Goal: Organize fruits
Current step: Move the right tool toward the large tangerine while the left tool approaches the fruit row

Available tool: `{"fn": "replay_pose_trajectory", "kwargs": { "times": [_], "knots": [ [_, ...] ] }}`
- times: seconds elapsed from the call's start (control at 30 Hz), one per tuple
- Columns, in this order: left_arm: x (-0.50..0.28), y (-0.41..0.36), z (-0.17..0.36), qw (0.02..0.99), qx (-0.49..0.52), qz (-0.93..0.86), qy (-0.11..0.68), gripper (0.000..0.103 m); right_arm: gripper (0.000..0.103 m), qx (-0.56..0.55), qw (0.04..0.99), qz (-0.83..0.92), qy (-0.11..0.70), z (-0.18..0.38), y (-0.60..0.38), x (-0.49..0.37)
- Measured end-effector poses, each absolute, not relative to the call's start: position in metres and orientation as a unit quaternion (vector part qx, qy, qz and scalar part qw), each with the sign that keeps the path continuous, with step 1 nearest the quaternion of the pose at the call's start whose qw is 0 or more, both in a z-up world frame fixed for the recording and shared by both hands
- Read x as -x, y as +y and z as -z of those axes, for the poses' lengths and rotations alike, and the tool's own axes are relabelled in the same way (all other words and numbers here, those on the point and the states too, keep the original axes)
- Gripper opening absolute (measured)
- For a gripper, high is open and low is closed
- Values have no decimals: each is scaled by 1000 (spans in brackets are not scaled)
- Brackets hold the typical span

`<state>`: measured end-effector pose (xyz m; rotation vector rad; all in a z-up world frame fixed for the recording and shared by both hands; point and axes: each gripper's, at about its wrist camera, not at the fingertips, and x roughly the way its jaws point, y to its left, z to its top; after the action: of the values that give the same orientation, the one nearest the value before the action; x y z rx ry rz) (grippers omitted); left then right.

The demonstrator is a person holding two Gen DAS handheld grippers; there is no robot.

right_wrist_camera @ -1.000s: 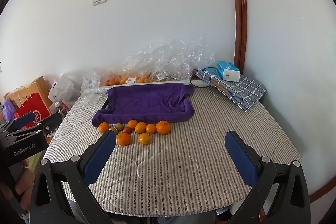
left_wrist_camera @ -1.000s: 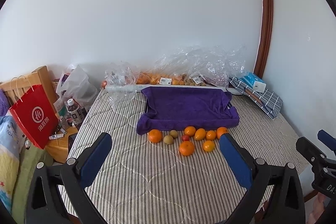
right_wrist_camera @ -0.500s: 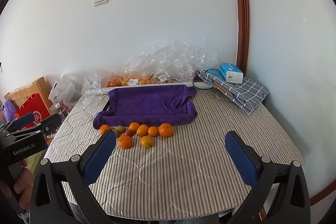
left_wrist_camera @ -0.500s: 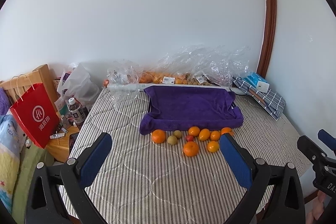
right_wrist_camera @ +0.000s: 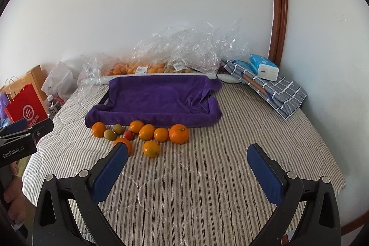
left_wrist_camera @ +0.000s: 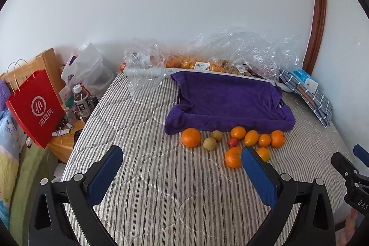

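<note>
Several loose fruits lie in a cluster on the striped cover: oranges (left_wrist_camera: pixel 190 137) (right_wrist_camera: pixel 178 133), two greenish-brown fruits (left_wrist_camera: pixel 209 143) (right_wrist_camera: pixel 110 134) and a small red one (left_wrist_camera: pixel 233 142) (right_wrist_camera: pixel 128 135). Just behind them sits a tray draped in a purple towel (left_wrist_camera: pixel 227 99) (right_wrist_camera: pixel 159 97), with nothing in it. My left gripper (left_wrist_camera: pixel 182 174) hangs open above the cover, short of the fruits, its right finger in front of one orange. My right gripper (right_wrist_camera: pixel 188 174) is open too, near the front edge, with nothing between its fingers.
Clear plastic bags with more oranges (left_wrist_camera: pixel 207 61) (right_wrist_camera: pixel 180 54) line the wall behind the tray. A folded checked cloth with a tissue pack (right_wrist_camera: pixel 263 68) lies at the back right. A red paper bag (left_wrist_camera: pixel 34 107) and bottles (left_wrist_camera: pixel 81 103) stand on a side table left of the bed.
Both grippers have moved forward and lower toward the fruits, which now look larger and closer. Both stay open. No fruit has moved.
</note>
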<state>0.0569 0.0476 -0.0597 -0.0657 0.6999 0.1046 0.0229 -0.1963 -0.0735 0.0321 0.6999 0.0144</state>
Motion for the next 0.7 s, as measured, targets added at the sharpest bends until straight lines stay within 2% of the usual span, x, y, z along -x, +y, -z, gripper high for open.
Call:
{"fn": "replay_pose_trajectory", "kwargs": {
  "times": [0.2,0.37,0.43,0.53,0.63,0.7],
  "knots": [
    [-79,68,92,923,28,-68,378,101,89,-18,914,-16,405,122,-193,-54],
    [-96,79,117,912,37,-57,405,101,81,-37,907,-26,418,151,-197,-75],
    [-103,79,126,910,33,-55,409,97,75,-41,907,-21,420,161,-198,-82],
    [-114,77,140,903,39,-46,425,95,74,-47,901,-22,431,173,-199,-91],
    [-126,75,152,900,48,-28,433,84,74,-50,897,-20,438,183,-202,-101],
    [-132,74,159,901,46,-22,431,84,74,-45,900,-17,432,187,-203,-106]
  ]
}}
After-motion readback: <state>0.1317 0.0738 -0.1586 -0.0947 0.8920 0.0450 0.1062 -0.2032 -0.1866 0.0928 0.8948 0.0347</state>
